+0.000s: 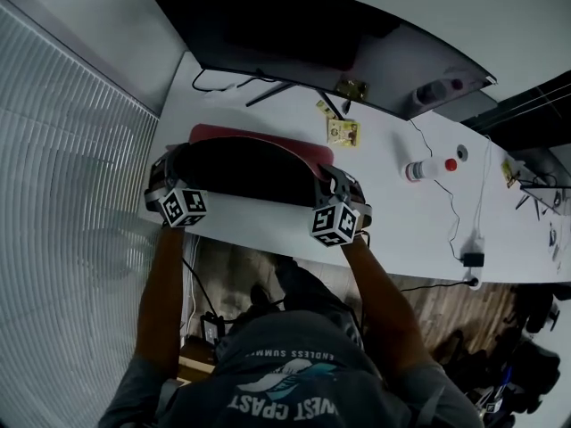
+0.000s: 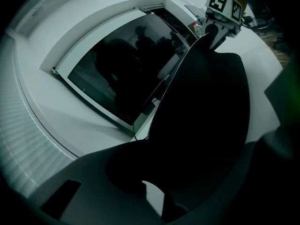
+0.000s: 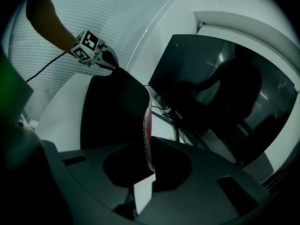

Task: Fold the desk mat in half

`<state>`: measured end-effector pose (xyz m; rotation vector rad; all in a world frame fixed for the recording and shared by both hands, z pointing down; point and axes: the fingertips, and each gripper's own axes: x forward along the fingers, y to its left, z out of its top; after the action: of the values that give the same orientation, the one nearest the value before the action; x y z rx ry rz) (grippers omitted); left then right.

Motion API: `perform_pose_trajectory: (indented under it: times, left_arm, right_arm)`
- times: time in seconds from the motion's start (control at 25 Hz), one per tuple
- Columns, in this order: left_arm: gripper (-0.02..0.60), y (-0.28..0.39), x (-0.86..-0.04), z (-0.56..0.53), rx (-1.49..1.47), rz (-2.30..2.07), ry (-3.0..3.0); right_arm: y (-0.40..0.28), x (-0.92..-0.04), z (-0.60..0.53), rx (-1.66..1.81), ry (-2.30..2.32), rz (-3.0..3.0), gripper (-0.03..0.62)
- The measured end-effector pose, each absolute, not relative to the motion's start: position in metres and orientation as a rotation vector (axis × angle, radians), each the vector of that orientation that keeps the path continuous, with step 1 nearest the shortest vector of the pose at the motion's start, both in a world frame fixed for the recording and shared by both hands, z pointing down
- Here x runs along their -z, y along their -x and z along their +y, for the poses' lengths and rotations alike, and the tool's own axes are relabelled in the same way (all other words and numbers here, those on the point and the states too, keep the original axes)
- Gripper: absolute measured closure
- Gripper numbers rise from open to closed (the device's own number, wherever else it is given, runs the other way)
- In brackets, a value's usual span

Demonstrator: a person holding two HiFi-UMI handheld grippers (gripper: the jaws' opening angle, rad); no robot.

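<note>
The desk mat (image 1: 250,169), black on one face and red on the other, is lifted along its near edge and curls over towards the monitor. Its far red strip (image 1: 259,135) still lies on the white desk (image 1: 393,230). My left gripper (image 1: 166,169) is shut on the mat's near left corner, and my right gripper (image 1: 335,182) is shut on the near right corner. In the left gripper view the black mat (image 2: 201,107) runs from my left gripper (image 2: 154,191) to the right gripper (image 2: 216,31). In the right gripper view the mat's red stitched edge (image 3: 147,130) enters my right gripper (image 3: 147,182); the left gripper (image 3: 110,60) holds the far corner.
A wide dark monitor (image 1: 268,25) stands at the back of the desk on a thin stand. Small cards (image 1: 342,132), a lying bottle with a red cap (image 1: 428,169) and a cabled charger (image 1: 471,259) lie to the right. White blinds (image 1: 62,176) fill the left side.
</note>
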<state>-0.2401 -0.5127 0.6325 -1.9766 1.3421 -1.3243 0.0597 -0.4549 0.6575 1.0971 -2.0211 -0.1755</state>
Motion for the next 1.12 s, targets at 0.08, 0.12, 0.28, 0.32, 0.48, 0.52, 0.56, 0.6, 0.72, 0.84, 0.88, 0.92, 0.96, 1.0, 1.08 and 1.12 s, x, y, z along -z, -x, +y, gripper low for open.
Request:
perform_pose_trajectory:
  times: [0.08,0.12,0.28,0.32,0.48,0.52,0.56,0.6,0.72,0.84,0.88,0.92,0.96,1.0,1.08,1.12]
  left_arm:
    - [0.548,0.238,-0.639,-0.520,1.337,1.340,1.986]
    - [0.548,0.236,-0.642,-0.524,1.342,1.340,1.991]
    - [0.548,0.232,-0.654,-0.535,1.366,1.336,2.012]
    - [0.548,0.231,-0.657,-0.537,1.371,1.332,2.018]
    - [0.548,0.227,-0.670,-0.541,1.386,1.313,2.041]
    - [0.546,0.225,-0.671,-0.541,1.387,1.310,2.047]
    - [0.548,0.224,-0.672,-0.541,1.385,1.308,2.054]
    - [0.548,0.223,-0.673,-0.541,1.384,1.305,2.063]
    - [0.548,0.220,-0.678,-0.536,1.393,1.287,2.085]
    - [0.548,0.219,-0.682,-0.528,1.398,1.281,2.094]
    - [0.548,0.219,-0.681,-0.526,1.396,1.282,2.095]
    - [0.546,0.219,-0.680,-0.523,1.392,1.285,2.097]
    - [0.548,0.219,-0.678,-0.520,1.387,1.289,2.098]
    - [0.548,0.219,-0.674,-0.517,1.380,1.294,2.098]
    - [0.548,0.218,-0.665,-0.511,1.363,1.302,2.099]
    - [0.548,0.218,-0.660,-0.508,1.352,1.305,2.100]
  right_arm:
    - [-0.061,-0.663,-0.463,0.155,-1.096,-2.020,0.553]
    - [-0.061,-0.666,-0.467,0.145,-1.093,-2.018,0.553]
    - [-0.063,-0.678,-0.478,0.122,-1.075,-2.005,0.553]
    - [-0.062,-0.682,-0.480,0.113,-1.067,-2.001,0.553]
    - [-0.060,-0.701,-0.485,0.069,-1.021,-1.985,0.551]
    - [-0.060,-0.705,-0.486,0.058,-1.009,-1.982,0.551]
    - [-0.060,-0.710,-0.487,0.046,-0.998,-1.978,0.551]
    - [-0.060,-0.714,-0.487,0.028,-0.986,-1.973,0.549]
    - [-0.062,-0.728,-0.485,-0.058,-0.945,-1.952,0.545]
    - [-0.066,-0.737,-0.480,-0.118,-0.938,-1.936,0.537]
    - [-0.068,-0.737,-0.479,-0.124,-0.945,-1.931,0.529]
    - [-0.069,-0.737,-0.479,-0.127,-0.955,-1.926,0.520]
    - [-0.071,-0.735,-0.478,-0.128,-0.965,-1.923,0.509]
    - [-0.073,-0.734,-0.478,-0.126,-0.974,-1.919,0.496]
    - [-0.078,-0.731,-0.476,-0.124,-0.990,-1.906,0.470]
    - [-0.080,-0.729,-0.476,-0.125,-1.000,-1.899,0.452]
